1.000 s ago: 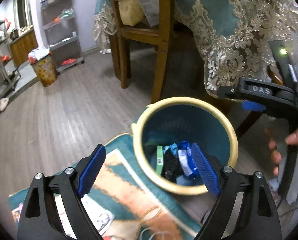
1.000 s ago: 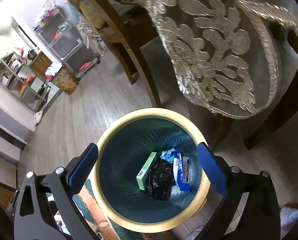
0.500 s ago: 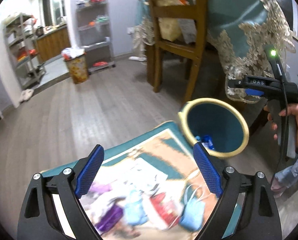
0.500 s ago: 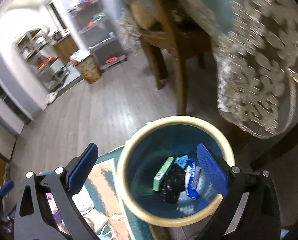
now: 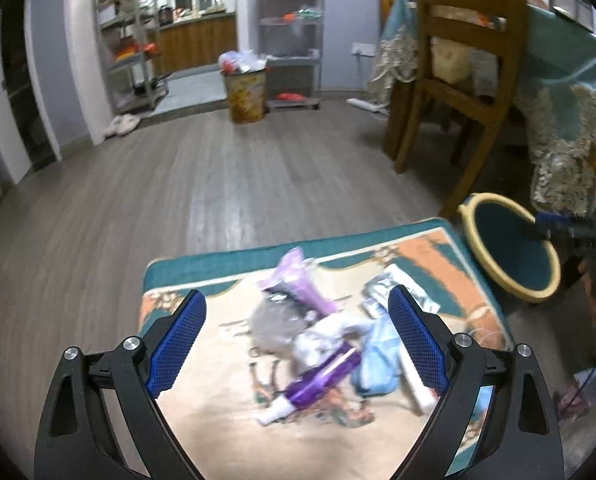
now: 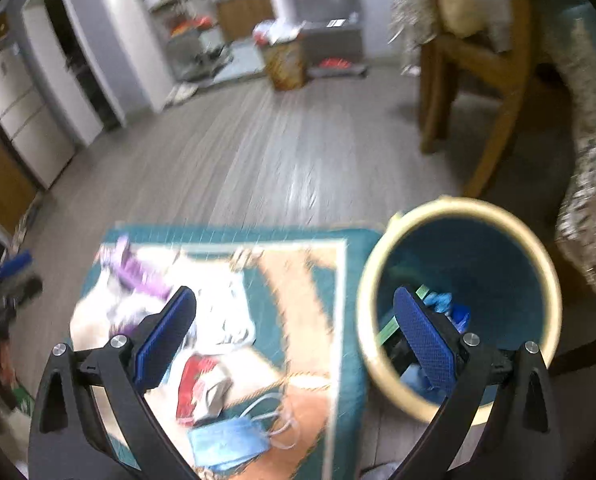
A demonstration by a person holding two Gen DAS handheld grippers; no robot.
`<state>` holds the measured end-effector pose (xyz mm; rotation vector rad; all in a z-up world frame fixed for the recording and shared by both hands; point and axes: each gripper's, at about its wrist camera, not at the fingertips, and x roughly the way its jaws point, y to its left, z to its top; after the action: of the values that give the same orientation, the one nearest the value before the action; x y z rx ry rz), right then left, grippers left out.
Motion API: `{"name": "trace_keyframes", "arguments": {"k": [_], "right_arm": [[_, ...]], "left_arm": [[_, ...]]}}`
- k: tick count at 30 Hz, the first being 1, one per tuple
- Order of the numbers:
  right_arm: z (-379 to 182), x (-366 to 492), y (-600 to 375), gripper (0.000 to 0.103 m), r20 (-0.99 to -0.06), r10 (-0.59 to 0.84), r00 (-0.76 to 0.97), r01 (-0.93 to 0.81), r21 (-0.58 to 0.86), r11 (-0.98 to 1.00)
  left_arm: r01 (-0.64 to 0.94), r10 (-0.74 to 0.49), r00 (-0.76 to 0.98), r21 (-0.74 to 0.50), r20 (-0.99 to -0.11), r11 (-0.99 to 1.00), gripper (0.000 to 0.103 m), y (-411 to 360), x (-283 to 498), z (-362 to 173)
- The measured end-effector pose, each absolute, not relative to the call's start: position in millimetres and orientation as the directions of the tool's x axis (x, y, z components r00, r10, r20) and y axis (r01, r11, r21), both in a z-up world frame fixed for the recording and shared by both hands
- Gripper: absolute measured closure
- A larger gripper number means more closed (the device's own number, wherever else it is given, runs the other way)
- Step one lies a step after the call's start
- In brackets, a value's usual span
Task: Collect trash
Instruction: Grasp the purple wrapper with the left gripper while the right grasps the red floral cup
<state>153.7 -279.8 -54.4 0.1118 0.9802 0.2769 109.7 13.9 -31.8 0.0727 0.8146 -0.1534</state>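
A pile of trash lies on a teal and orange rug (image 5: 217, 264): a purple tube (image 5: 318, 380), purple wrappers (image 5: 298, 280), a blue face mask (image 5: 378, 356) and white papers. My left gripper (image 5: 298, 344) hangs open above this pile, holding nothing. A teal bin with a yellow rim (image 5: 510, 248) stands at the rug's right edge. In the right wrist view my right gripper (image 6: 293, 332) is open and empty over the rug's right part, beside the bin (image 6: 458, 276). Discarded items (image 6: 444, 306) lie inside the bin. A blue mask (image 6: 229, 440) and a red packet (image 6: 195, 380) lie near it.
A wooden chair (image 5: 458, 80) and a table with a lace-edged teal cloth (image 5: 562, 92) stand right of the bin. Farther back are a patterned waste bin (image 5: 245, 92) and metal shelves (image 5: 289, 32). The floor (image 5: 177, 184) is grey wood planks.
Both grippers have swung left, away from above the bin and over the rug. The trash pile now fills the left wrist view; the bin has slid to the right in both views.
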Motion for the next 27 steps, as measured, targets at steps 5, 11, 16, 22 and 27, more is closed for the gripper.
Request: {"name": "trace_keyframes", "arguments": {"k": [5,11,16,22,27], "right_arm": [[-88.2,148.7,-247.4,0.006,-0.857,0.304,0.417,-0.229,0.224,0.947],[-118.6,136.6,-216.4,0.008,-0.900,0.303,0.315,-0.262,0.224,0.939],[-129.6,131.4,-209.3,0.020,-0.912,0.321,0.257,-0.244,0.260,0.934],[-137.8,133.2,-215.5,0.032,-0.918,0.335,0.213,-0.223,0.288,0.931],[-146.0,131.4,-216.0,0.043,-0.924,0.340,0.175,-0.239,0.295,0.925]], "left_arm": [[0.142,-0.053,0.640,0.049,-0.766,0.989,0.011,29.9,123.8,-54.7],[0.114,-0.051,0.605,0.023,-0.795,0.993,0.011,41.1,135.7,-71.0],[0.139,-0.040,0.586,0.052,-0.809,0.989,0.011,32.7,149.5,-87.6],[0.135,-0.048,0.597,0.042,-0.801,0.990,0.011,22.0,174.5,-95.1],[0.160,-0.065,0.569,0.032,-0.820,0.987,0.011,8.4,189.1,-105.2]]}}
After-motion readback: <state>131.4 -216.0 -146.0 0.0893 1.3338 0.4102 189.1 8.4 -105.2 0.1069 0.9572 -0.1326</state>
